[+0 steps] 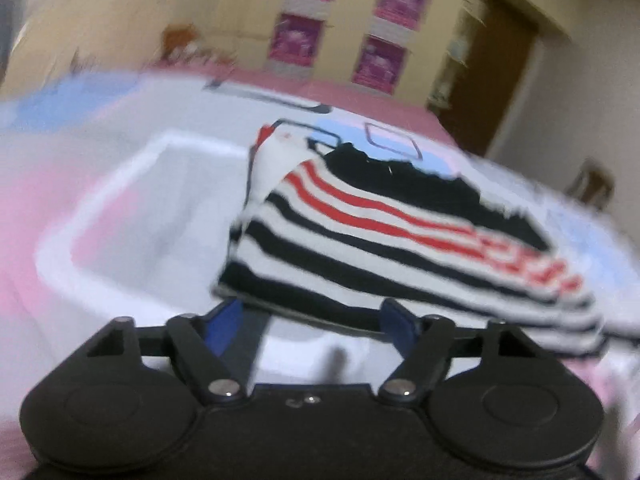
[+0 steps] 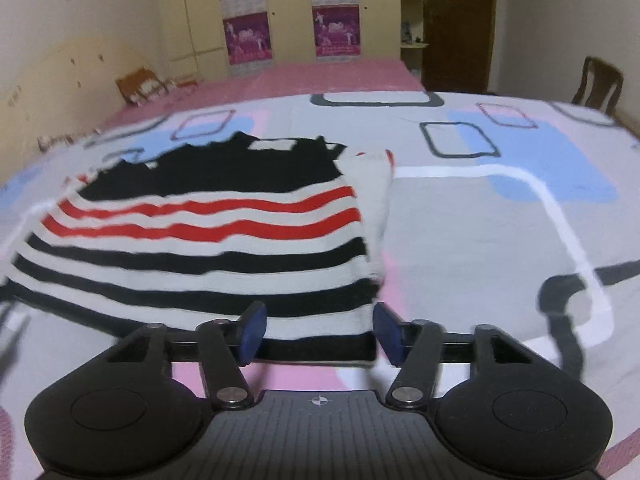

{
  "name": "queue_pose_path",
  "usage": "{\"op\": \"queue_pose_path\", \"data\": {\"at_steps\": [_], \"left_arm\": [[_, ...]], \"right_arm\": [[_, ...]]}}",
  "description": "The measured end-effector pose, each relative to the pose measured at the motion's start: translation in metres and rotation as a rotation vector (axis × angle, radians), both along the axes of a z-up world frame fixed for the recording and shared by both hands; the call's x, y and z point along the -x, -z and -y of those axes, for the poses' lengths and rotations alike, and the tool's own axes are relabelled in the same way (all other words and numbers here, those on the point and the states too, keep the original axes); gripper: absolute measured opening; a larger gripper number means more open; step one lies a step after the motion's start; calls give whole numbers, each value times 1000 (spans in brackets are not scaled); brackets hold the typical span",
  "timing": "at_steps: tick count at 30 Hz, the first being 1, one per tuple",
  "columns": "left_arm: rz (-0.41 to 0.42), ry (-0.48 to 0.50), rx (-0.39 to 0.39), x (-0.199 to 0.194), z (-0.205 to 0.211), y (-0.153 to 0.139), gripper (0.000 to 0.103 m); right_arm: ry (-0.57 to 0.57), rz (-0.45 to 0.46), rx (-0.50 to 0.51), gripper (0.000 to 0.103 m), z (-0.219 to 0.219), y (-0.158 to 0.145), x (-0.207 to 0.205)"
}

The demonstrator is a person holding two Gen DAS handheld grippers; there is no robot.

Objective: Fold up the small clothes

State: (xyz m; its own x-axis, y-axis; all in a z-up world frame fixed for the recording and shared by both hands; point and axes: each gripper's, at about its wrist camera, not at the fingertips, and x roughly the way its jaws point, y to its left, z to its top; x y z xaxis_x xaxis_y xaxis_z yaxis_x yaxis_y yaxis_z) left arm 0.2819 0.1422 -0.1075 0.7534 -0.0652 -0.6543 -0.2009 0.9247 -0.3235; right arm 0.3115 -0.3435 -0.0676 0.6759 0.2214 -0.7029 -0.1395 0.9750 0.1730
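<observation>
A folded small knit top (image 2: 208,240) with black, white and red stripes lies flat on the patterned bedsheet (image 2: 480,232). In the right wrist view its near hem runs between the blue pads (image 2: 253,332) of my right gripper (image 2: 320,334). The jaws stand apart and the fabric lies flat, not pinched. In the blurred left wrist view the same top (image 1: 380,240) lies just beyond my left gripper (image 1: 310,316). That gripper is open wide, with the garment's near edge across the tips of its fingers (image 1: 396,316).
The bed has a sheet with grey, pink and blue squares, and a pink cover (image 2: 320,76) beyond it. Cupboards with purple posters (image 2: 248,36) stand at the back wall. A wooden chair (image 2: 598,84) is at the right, and a brown door (image 2: 460,20) behind.
</observation>
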Motion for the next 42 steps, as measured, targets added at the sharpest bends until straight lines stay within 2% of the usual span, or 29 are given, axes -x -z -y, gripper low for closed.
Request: {"op": "queue_pose_path", "data": {"at_steps": [1, 3, 4, 7, 10, 17, 18, 21, 22, 23, 25, 26, 27, 29, 42], "left_arm": [[-5, -36, 87, 0, -6, 6, 68], [-11, -111, 244, -2, -16, 19, 65], [4, -144, 297, -3, -21, 24, 63], [39, -215, 372, -12, -29, 31, 52], [78, -276, 386, -23, -36, 37, 47], [127, -301, 403, -54, -42, 45, 45], [128, -297, 406, -57, -44, 46, 41], [116, -270, 410, -62, -50, 48, 19], [117, -272, 431, -62, -51, 48, 18], [138, -269, 458, -59, -52, 44, 18], [205, -240, 451, -52, -50, 33, 17], [198, -244, 441, -52, -49, 34, 17], [152, -263, 441, -55, -50, 40, 17], [107, -284, 461, -58, -53, 51, 17], [112, -275, 415, -60, -49, 43, 17]], "right_arm": [[-1, -2, -29, 17, -1, -1, -1], [-3, -9, -78, 11, -5, -3, -4], [-11, -3, -107, 7, -8, -5, -5], [-39, -19, -162, 7, -23, -10, -17], [-59, -26, -179, 7, -41, -12, -33], [-100, -58, -202, 7, -85, -5, -81], [-104, -64, -205, 7, -90, -3, -86], [-112, -85, -220, 7, -105, 2, -99], [-115, -88, -224, 7, -109, 4, -102], [-117, -88, -229, 7, -112, 3, -104], [-130, -76, -246, 7, -117, 0, -104], [-140, -71, -248, 7, -119, 1, -105], [-153, -75, -241, 7, -123, 4, -106], [-156, -137, -179, 7, -132, 18, -113], [-157, -123, -170, 6, -134, 22, -112]]}}
